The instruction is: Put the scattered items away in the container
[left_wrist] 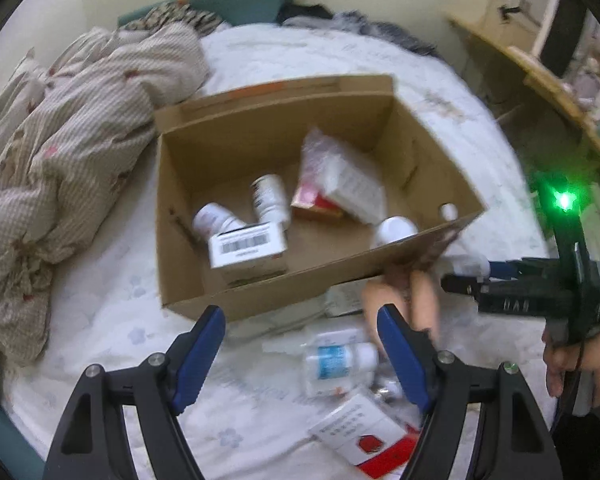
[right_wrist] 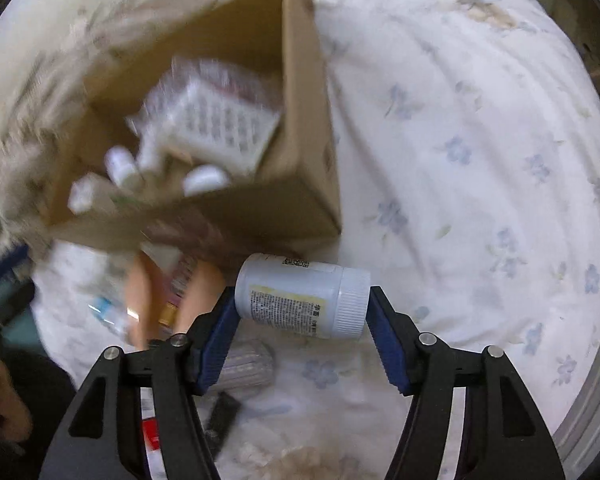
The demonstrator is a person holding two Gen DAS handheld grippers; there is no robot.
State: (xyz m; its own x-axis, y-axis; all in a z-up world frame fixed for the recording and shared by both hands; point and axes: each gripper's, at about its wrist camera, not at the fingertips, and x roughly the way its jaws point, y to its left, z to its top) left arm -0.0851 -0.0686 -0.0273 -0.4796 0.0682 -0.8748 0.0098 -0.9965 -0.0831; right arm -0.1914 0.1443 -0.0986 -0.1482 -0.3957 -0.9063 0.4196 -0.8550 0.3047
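Crumpled striped quilt on floral bedsheet; wooden desk beside.

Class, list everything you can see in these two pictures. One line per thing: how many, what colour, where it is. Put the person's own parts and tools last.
cardboard box: one, brown, open on the bed.
bottles in box: at least three, white, on its floor.
barcoded carton: one, white, in the box's near left corner.
blue-labelled bottle: one, white, lying on the sheet before the box.
red-marked carton: one, white, nearest on the sheet.
quilt: one, beige check, left of the box.
bedsheet: one, white with blue flowers.
white bottle: one, between the right jaws.
left hand-held gripper: black, blue pads, open.
right hand-held gripper: same, pads at the bottle's ends.
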